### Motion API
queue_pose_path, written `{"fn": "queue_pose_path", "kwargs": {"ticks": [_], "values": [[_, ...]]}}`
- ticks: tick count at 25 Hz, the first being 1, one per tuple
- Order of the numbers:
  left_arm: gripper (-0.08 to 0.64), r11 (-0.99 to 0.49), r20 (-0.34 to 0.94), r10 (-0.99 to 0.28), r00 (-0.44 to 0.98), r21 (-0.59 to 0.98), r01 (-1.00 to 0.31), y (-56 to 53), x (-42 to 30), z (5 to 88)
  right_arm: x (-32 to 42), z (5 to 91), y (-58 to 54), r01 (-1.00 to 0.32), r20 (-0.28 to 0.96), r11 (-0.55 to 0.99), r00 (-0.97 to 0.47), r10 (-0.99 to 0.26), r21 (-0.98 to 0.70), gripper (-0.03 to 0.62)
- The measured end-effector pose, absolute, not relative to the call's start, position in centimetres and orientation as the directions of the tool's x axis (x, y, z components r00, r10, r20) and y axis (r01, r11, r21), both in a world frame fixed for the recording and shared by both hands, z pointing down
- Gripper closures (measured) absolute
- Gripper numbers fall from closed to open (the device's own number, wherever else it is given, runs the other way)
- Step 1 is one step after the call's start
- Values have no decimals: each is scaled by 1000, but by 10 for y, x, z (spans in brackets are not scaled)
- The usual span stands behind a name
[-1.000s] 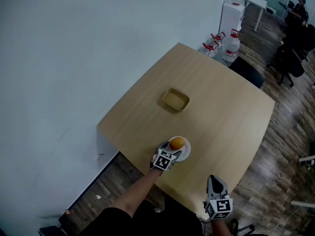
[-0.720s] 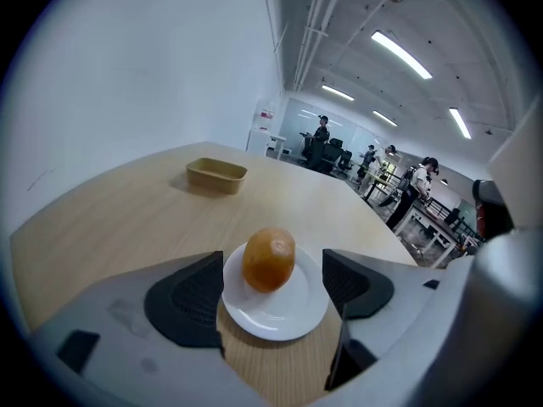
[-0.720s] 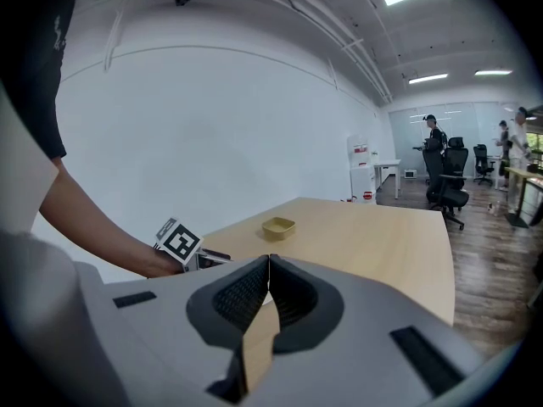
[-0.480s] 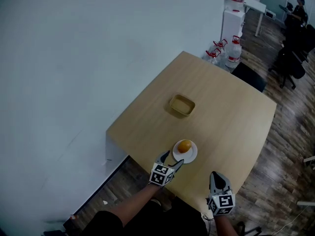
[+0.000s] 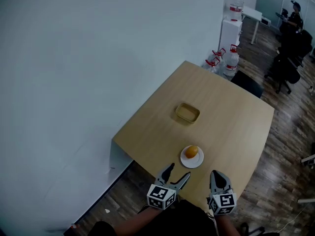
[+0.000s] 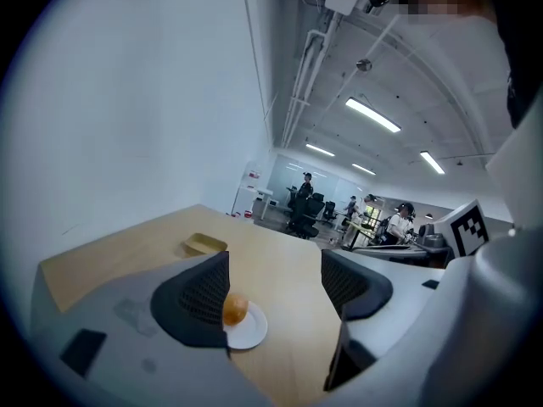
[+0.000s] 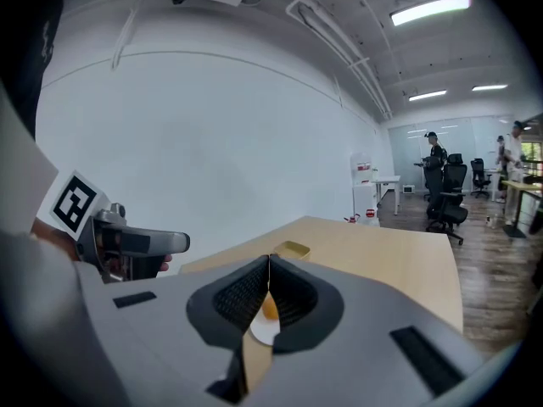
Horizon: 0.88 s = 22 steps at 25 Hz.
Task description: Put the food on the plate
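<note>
An orange round piece of food [image 5: 192,151] lies on a small white plate [image 5: 186,160] near the table's front edge. The same food [image 6: 235,309] and plate [image 6: 252,332] show between the left gripper's jaws, well beyond them. My left gripper [image 5: 175,174] is open and empty, pulled back over the table's near edge. My right gripper [image 5: 218,176] is shut with nothing in it, to the right of the left one. In the right gripper view the food [image 7: 269,308] peeks out behind the closed jaws, and the left gripper [image 7: 136,244] shows at the left.
A shallow yellow tray [image 5: 187,113] sits mid-table on the wooden table [image 5: 221,117]. Water bottles [image 5: 230,58] and a white dispenser [image 5: 231,26] stand beyond the far corner. Office chairs [image 5: 290,58] and a person are at the far right. A white wall runs along the left.
My left gripper let go of the food on the plate and drew back toward me, opening. The right gripper stayed shut near the table's edge. The head view shifted.
</note>
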<state>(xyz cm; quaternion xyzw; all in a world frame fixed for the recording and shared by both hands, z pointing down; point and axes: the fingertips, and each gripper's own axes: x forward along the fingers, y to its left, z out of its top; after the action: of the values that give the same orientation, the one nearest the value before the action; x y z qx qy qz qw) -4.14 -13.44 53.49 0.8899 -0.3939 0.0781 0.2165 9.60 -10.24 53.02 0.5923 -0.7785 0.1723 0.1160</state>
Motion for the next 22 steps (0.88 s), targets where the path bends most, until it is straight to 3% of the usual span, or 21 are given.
{"fn": "queue_pose_path", "kwargs": {"ticks": [8,12,15,22], "values": [[238,-633,248,-677,693,285,-720,-136,-69,489,68,492,-96,-981,351,162,-191,-917,-111,532],[423,-684,212,-656,724,238,-690,-136,-64,473,63,474,-90,-984,321,127,-161,-933,-123,532],[509,-716,178,-643,745,207,-667,-141,-60,466,62,465,-93,-987,300,96,-130,-945,-126,532],[543,-780,110,-578,809,218,-587,-145,-54,451,73,453,-91,-998,273,9,-27,-962,-66,532]]}}
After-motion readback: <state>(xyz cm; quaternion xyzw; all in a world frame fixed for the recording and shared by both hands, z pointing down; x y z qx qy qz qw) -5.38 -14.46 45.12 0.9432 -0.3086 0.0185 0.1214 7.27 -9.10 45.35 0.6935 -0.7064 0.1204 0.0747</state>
